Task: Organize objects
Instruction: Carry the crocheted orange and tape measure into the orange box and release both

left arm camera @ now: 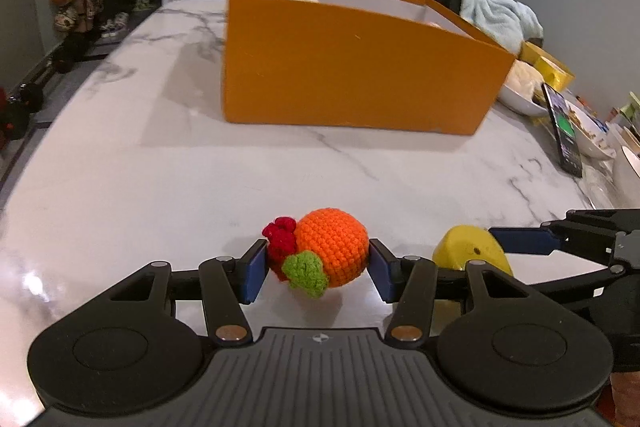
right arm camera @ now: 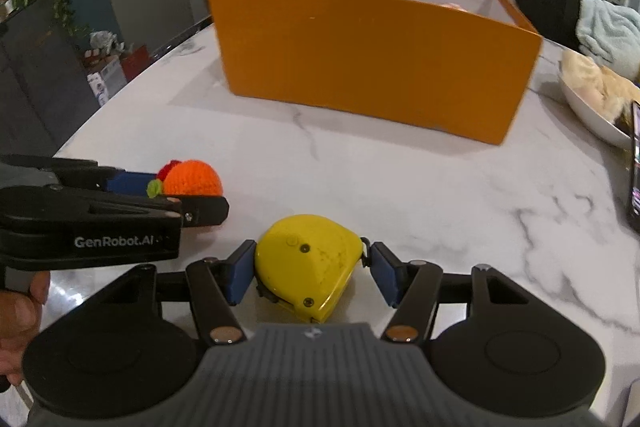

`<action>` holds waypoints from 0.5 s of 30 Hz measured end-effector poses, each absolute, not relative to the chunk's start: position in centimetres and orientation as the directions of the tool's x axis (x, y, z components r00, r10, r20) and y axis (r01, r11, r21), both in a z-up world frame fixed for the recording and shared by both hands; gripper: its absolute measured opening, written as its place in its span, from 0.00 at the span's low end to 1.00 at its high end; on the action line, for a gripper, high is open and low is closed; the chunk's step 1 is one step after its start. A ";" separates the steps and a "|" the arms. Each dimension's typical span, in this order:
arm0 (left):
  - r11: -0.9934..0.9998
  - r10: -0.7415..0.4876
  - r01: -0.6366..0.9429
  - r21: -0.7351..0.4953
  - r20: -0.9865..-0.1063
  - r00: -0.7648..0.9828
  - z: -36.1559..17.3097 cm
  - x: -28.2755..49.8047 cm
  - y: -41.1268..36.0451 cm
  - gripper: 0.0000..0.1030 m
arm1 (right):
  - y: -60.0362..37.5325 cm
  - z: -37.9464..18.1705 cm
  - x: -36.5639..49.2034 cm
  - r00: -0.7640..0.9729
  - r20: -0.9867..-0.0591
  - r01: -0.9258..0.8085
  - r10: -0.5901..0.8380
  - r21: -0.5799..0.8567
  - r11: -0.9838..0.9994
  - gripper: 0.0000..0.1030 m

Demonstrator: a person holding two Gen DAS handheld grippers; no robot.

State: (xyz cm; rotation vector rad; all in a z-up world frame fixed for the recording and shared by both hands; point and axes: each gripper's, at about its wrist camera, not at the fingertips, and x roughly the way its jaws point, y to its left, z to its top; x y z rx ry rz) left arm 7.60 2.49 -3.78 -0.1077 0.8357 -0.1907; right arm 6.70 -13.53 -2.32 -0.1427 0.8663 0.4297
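A crocheted orange fruit toy (left arm camera: 326, 247) with a red bit and a green leaf sits between the blue pads of my left gripper (left arm camera: 318, 269), which touch both its sides just above the marble table (left arm camera: 160, 179). It also shows in the right wrist view (right arm camera: 190, 181). A yellow tape measure (right arm camera: 306, 273) lies on the table between the pads of my right gripper (right arm camera: 310, 273); the left pad touches it and a small gap shows at the right pad. It also shows in the left wrist view (left arm camera: 470, 253). An open orange box (left arm camera: 348, 59) stands farther back; it also shows in the right wrist view (right arm camera: 372, 47).
White bowls with food (left arm camera: 520, 87) and a propped phone (left arm camera: 562, 131) stand along the table's right side. A light blue towel (left arm camera: 500, 15) lies behind the box. The table's left edge drops to the floor with shoes and shelves.
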 end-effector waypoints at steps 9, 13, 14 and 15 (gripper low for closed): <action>0.980 -0.180 0.062 -0.189 -0.713 0.678 -1.5 6.4 6.3 0.60 | -9.5 0.3 7.6 0.514 -0.798 -0.543 0.314 -0.018 0.840 0.61; 0.983 -0.168 0.059 -0.177 -0.698 0.696 0.1 6.9 7.9 0.60 | -9.0 2.3 8.3 0.531 -0.782 -0.539 0.327 -0.013 0.842 0.61; 0.982 -0.170 0.065 -0.176 -0.690 0.703 0.6 7.1 8.1 0.60 | -9.1 2.7 8.5 0.536 -0.776 -0.535 0.332 -0.009 0.845 0.61; 0.982 -0.174 0.071 -0.176 -0.683 0.709 1.1 7.5 8.2 0.60 | -9.2 3.3 8.7 0.546 -0.769 -0.531 0.334 -0.009 0.848 0.61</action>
